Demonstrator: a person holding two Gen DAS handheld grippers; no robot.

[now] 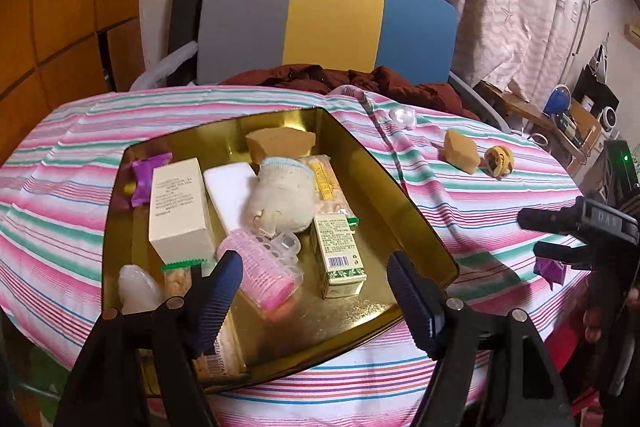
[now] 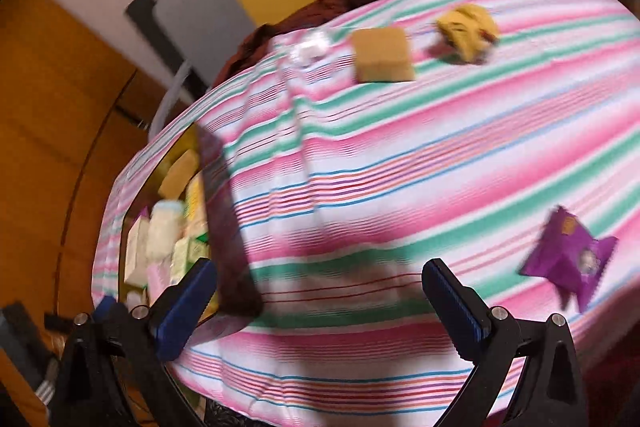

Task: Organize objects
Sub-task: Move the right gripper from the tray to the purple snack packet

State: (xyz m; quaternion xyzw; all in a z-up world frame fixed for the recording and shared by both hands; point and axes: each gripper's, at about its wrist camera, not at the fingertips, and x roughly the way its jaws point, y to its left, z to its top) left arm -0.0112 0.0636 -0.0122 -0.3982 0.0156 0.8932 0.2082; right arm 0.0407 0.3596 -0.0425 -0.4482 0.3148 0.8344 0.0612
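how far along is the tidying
Mostly done: the gold tray already holds boxes, a sock and a pink roller. Nothing is in hand; both grippers are open. Left on the cloth: a sponge, yellow clip, clear piece and purple wrapper.

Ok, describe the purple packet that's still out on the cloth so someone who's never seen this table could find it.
Start at the gold tray on the striped cloth, then look to its right, near the table's front edge. The purple packet lies there alone, crinkly with zigzag ends. The tan sponge and yellow clip sit farther back.
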